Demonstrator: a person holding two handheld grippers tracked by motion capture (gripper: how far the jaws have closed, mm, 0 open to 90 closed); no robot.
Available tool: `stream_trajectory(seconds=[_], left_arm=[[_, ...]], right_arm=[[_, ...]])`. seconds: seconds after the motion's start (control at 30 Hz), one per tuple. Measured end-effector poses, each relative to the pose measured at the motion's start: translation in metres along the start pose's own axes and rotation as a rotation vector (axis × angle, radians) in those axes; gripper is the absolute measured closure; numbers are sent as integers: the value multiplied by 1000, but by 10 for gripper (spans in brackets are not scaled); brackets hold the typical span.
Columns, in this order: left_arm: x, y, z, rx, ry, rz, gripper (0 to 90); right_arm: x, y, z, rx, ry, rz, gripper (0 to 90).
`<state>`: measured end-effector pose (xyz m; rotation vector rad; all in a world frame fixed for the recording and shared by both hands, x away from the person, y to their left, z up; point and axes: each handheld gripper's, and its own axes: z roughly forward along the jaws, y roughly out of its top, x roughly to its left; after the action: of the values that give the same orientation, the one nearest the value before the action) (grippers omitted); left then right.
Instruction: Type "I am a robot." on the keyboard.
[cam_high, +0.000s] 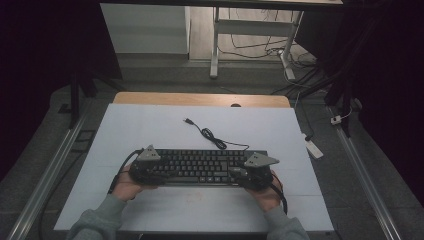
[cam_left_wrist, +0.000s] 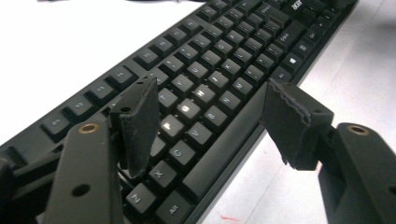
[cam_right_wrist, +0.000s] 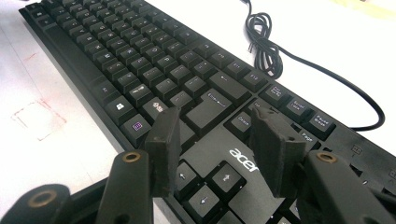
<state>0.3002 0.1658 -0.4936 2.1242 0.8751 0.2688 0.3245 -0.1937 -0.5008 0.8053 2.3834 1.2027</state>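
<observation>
A: Black keyboard (cam_high: 200, 166) lies lengthwise across the white sheet (cam_high: 150, 130) covering the table, nearer the person's edge than the far one. Bare sheet runs all round it, widest toward the far side.

B: And the claws?

A: One sits at each end. The left gripper (cam_high: 145, 172) is over the left end; in the left gripper view its jaws stand apart, one pad above the letter keys, the other off the near edge over the sheet, so the keyboard's front rim lies between them. Neither pad presses on it.

B: The right one?

A: The right gripper (cam_high: 256, 174) hangs over the right end. In the right gripper view its jaws are apart above the logo patch and arrow keys; whether the tips rest on the keyboard cannot be told. Nothing is gripped.

B: Anything in the way?

A: The cable (cam_high: 210, 135) leaves the keyboard's far edge near the right end, bunches into a loose coil just behind it, then trails to its plug (cam_high: 188, 121) farther up the sheet. That is the one thing lying on the open stretch. A faint red outline (cam_right_wrist: 39, 119) is drawn on the sheet near the front edge.

B: Beyond the sheet?

A: A strip of wooden tabletop (cam_high: 200, 99) shows at the far edge. Grey floor lies on both sides, with a white power strip (cam_high: 314, 147) to the right.
</observation>
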Motion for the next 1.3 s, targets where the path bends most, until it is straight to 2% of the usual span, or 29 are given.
stream_trajectory(seconds=[0.3,0.53,0.73,1.0,1.3], left_arm=[[-6,1,7,18,-20,30,515],[-8,1,12,41,-31,44,705],[-9,0,19,92,-41,54,887],[-13,-2,27,122,-54,81,890],[-13,-4,33,134,-45,84,890]], right_arm=[[0,0,0,-1,0,1,532],[0,0,0,0,-1,-1,532],[0,0,0,3,-1,-5,532],[0,0,1,3,0,-2,532],[0,0,1,7,-2,-2,532]])
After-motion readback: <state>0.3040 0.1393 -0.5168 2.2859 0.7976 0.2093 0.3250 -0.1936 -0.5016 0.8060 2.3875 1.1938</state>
